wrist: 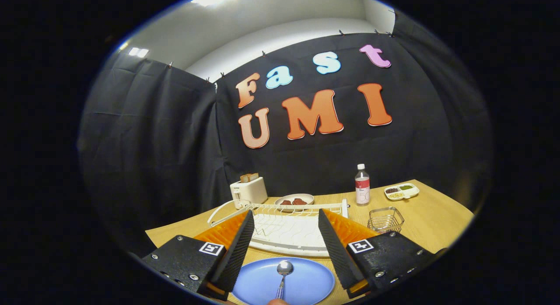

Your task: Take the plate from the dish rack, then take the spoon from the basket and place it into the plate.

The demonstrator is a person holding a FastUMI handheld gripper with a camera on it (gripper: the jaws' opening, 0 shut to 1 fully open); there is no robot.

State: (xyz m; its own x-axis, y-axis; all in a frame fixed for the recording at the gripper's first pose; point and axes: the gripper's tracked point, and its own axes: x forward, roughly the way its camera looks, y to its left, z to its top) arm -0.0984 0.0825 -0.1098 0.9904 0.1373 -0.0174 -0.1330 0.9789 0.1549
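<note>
On a wooden table (437,217) in the booth, a white dish rack (288,228) stands empty of plates just beyond the gripper (285,241), whose 2 ridged fingers are spread wide apart and clamp nothing. Below and between those fingers lies the blue plate (306,283), flat on the table, with the spoon (283,274) resting in it, bowl toward the rack and checked handle pointing back toward the holder. By the look of things the task is all but finished; the risks now lie in the pull-away. A finger dragged low across the plate's rim could tip it or flick the spoon out, and a sideways swing could catch the rack's near edge. Beyond the right finger the wire basket (386,219) sits empty, near enough to be clipped by a careless sweep. Farther back stand a toaster (249,190), a small plate of food (294,200), a bottle (362,185) and a divided snack dish (401,191), all well clear.
</note>
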